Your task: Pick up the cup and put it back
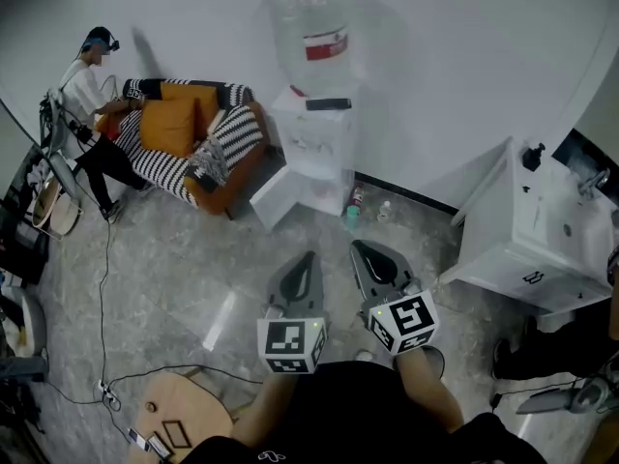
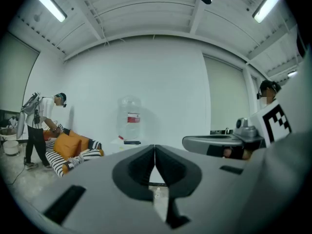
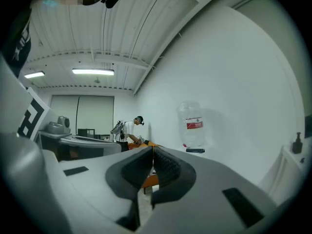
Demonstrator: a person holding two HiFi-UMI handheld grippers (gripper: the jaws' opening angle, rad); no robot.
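My left gripper point(image 1: 309, 258) and right gripper point(image 1: 361, 247) are held side by side over the grey floor, both pointing at a white water dispenser point(image 1: 314, 133) with a big clear bottle point(image 1: 311, 37) against the wall. Both sets of jaws are shut with nothing between them, as the left gripper view point(image 2: 155, 151) and the right gripper view point(image 3: 153, 153) show. I cannot pick out a cup for certain. A small teal container point(image 1: 351, 217) stands on the floor at the dispenser's foot, well ahead of both grippers.
A striped sofa point(image 1: 208, 153) with orange cushions stands left of the dispenser, and a person point(image 1: 92, 85) bends beside it. A white sink cabinet point(image 1: 527, 240) is at the right. A wooden stool point(image 1: 179, 409) and cables point(image 1: 106, 356) lie near left.
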